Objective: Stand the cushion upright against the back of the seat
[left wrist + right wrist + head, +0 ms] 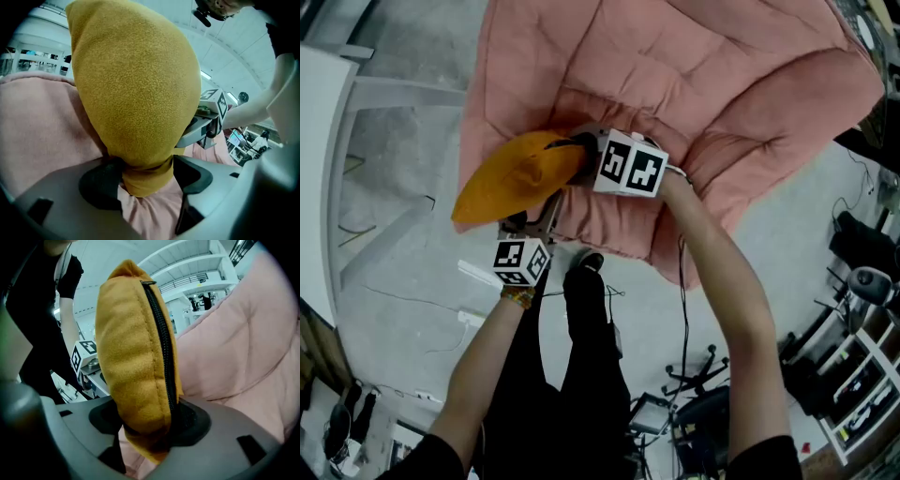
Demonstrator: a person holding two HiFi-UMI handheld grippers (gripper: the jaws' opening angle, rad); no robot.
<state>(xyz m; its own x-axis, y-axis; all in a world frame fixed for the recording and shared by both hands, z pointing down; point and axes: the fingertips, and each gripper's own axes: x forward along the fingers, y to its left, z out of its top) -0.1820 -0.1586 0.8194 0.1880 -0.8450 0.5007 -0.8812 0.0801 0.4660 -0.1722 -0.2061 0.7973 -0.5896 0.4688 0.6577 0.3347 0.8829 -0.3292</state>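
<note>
A mustard-yellow cushion hangs over the front left edge of the pink padded seat, held by both grippers. My left gripper is below it, and in the left gripper view the gripper is shut on a bunched corner of the cushion. My right gripper comes from the right. In the right gripper view the gripper is pinching the cushion along its black zipper. The seat's back rises behind the cushion.
The person's black-clad legs stand just in front of the seat. A white frame is at the left on the pale floor, with cables nearby. Shelving and gear crowd the lower right.
</note>
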